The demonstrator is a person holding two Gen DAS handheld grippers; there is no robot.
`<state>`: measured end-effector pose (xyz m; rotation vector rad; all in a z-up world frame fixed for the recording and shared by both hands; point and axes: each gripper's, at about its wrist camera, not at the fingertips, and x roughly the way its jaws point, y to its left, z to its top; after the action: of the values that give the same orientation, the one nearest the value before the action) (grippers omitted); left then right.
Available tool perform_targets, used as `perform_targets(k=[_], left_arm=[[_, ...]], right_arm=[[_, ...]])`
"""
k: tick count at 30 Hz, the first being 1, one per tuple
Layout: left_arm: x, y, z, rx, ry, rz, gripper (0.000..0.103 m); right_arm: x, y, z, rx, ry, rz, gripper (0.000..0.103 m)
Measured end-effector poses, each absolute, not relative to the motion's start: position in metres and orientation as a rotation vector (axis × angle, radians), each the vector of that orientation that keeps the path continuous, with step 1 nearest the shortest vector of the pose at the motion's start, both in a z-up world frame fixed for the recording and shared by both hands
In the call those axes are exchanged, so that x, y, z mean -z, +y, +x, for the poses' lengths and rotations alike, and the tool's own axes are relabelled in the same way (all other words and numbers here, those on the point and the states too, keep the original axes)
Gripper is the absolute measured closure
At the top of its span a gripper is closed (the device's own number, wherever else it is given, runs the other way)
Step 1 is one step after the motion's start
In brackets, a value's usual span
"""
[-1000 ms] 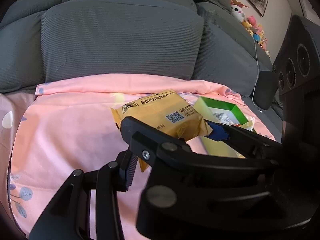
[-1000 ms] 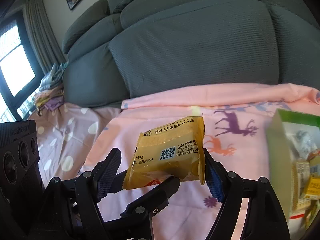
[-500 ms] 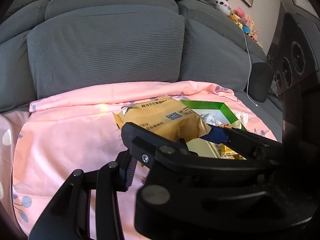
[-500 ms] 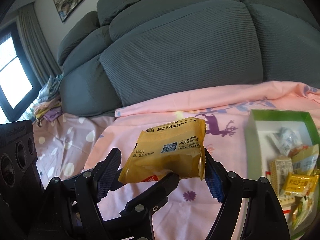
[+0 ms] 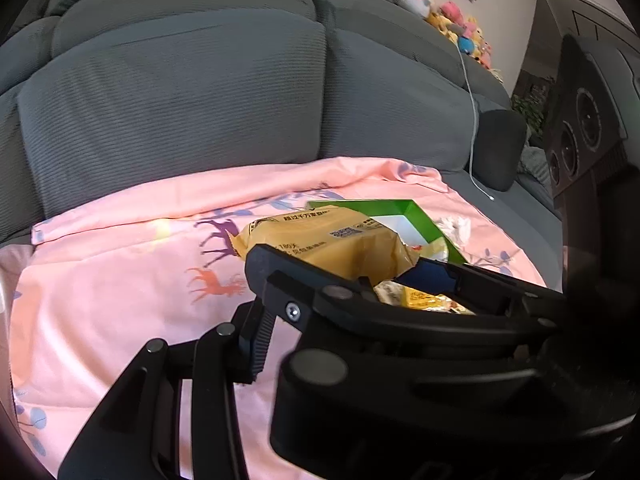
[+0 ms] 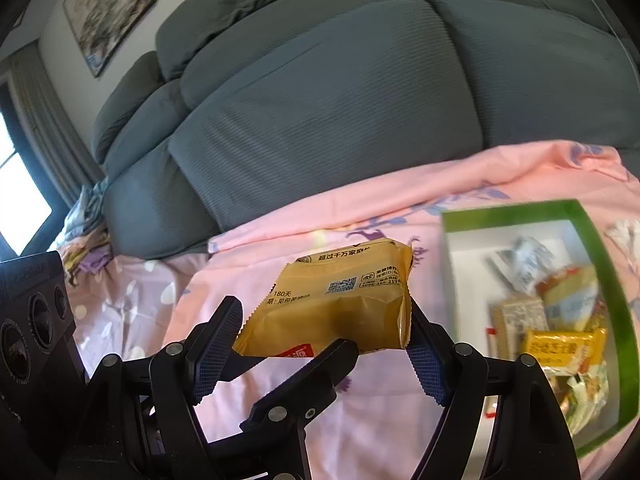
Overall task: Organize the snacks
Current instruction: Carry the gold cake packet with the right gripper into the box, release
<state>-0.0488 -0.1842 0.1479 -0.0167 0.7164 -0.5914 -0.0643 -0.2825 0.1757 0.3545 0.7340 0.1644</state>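
My right gripper (image 6: 320,344) is shut on a yellow snack packet (image 6: 340,304) and holds it in the air above the pink sheet, just left of the green box (image 6: 612,296) with several wrapped snacks inside. In the left wrist view the same packet (image 5: 332,248) sits in front of the green box (image 5: 420,216), with the right gripper's black body across it. My left gripper's fingers (image 5: 256,344) are partly hidden behind that body. One left finger lies under the packet in the right wrist view (image 6: 320,364).
A pink deer-print sheet (image 5: 120,280) covers the seat of a grey sofa (image 5: 180,92). A white cable (image 5: 474,120) hangs over the sofa back at the right. Plush toys (image 5: 460,28) sit on top. A folded cloth pile (image 6: 84,216) lies far left.
Both grippers have moved right with the yellow packet, closer to the green box. The box now shows more fully in the right wrist view.
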Motion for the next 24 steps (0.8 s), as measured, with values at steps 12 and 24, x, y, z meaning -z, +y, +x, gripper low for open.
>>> perform_targets(k=[12,24], left_arm=[[-0.142,-0.228,-0.045,0.676,0.763,0.017,0.066],[-0.129,-0.274,-0.036,0.775,0.82,0.046,0.066]], right_arm=[[-0.168,-0.325,-0.07,-0.072,0.752,0.429,0.022],[-0.155,-0.37,-0.076,0.051,0.78,0.498,0.022]])
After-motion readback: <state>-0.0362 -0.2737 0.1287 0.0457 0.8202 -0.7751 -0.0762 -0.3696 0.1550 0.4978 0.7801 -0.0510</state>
